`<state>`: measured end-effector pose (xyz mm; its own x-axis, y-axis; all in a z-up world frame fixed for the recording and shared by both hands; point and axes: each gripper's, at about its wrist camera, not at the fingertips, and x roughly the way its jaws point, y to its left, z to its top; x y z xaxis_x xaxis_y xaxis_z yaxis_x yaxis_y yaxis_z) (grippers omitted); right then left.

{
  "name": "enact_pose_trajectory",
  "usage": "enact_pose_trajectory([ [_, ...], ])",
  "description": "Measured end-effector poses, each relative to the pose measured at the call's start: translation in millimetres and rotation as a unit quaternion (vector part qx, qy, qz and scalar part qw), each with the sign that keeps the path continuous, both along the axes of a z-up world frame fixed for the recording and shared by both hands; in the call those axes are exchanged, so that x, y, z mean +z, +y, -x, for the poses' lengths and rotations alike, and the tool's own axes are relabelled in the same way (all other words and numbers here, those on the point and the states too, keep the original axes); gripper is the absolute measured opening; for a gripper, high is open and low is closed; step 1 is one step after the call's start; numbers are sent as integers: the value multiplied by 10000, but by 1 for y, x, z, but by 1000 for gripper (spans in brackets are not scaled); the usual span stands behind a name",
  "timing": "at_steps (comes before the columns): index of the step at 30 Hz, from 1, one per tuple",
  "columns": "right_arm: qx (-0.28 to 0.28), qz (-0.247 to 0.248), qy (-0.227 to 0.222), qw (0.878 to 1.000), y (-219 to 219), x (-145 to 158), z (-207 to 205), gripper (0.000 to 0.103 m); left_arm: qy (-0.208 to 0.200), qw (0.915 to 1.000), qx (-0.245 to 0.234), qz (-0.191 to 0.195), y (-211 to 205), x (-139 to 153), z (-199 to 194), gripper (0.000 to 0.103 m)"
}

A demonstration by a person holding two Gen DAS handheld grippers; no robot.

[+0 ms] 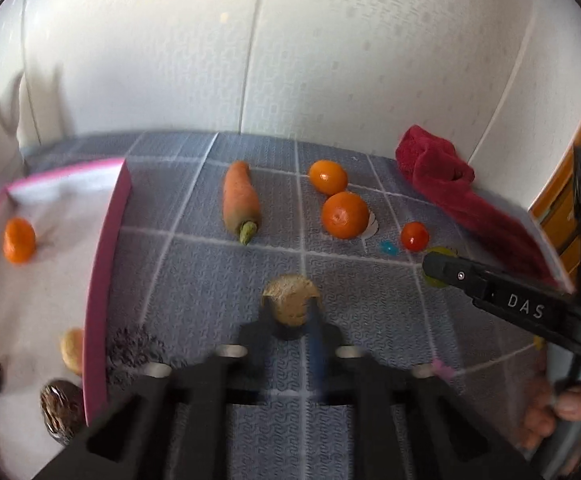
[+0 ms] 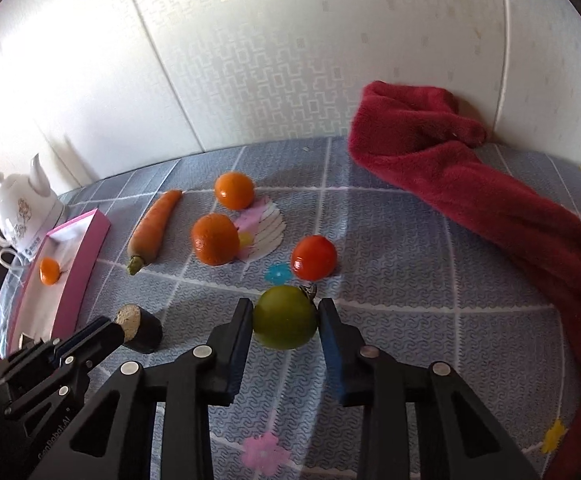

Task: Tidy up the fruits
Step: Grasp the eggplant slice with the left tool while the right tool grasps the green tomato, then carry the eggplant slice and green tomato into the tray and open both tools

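My left gripper is shut on a small dark-skinned fruit piece with a tan cut face, which rests on the blue checked cloth. The same piece shows at the left gripper's tip in the right wrist view. My right gripper is shut on a round green fruit, its pads pressing both sides. One of its fingers reaches in from the right. Loose on the cloth lie a carrot, two oranges and a red tomato.
A pink-walled box at the left holds a mandarin and several small items. A red towel lies along the right by the wall. A white kettle stands beyond the box. A person's hand grips the right tool.
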<state>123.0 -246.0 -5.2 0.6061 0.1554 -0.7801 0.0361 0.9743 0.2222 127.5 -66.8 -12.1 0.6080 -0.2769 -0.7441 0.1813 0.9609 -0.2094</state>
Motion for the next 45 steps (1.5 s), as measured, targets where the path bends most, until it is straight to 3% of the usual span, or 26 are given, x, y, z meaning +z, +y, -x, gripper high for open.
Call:
enact_pose_trajectory([
  [1, -13, -4, -11, 10000, -1, 1, 0, 33, -56, 9999, 118, 5, 3, 2, 2, 63],
  [4, -23, -72, -40, 10000, -3, 4, 0, 33, -204, 9997, 159, 38, 4, 8, 4, 65],
  [9, 25, -50, -14, 10000, -1, 3, -2, 34, -143, 9989, -28, -438, -19, 2, -2, 64],
  [12, 25, -24, -59, 10000, -1, 5, -1, 34, -30, 9975, -71, -706, -27, -6, -7, 35],
  [17, 87, -17, -125, 9999, 1, 8, 0, 34, -240, 9981, 70, -560, -15, 8, 1, 35],
  [20, 194, -52, -231, 9995, 8, 13, 3, 34, -510, 9978, 292, -321, 1, 30, 14, 35],
  [27, 624, -22, -436, 9971, 54, 27, 7, 34, -1118, 9879, 1014, -353, 41, 70, 48, 35],
  [36, 1217, -491, -880, 9874, 123, 50, 10, 34, -1035, 9752, 1933, -286, 102, 71, 50, 35],
  [45, 1656, -1116, -691, 9774, 175, 45, -7, 34, -633, 9558, 2870, -60, 170, 57, 50, 35],
])
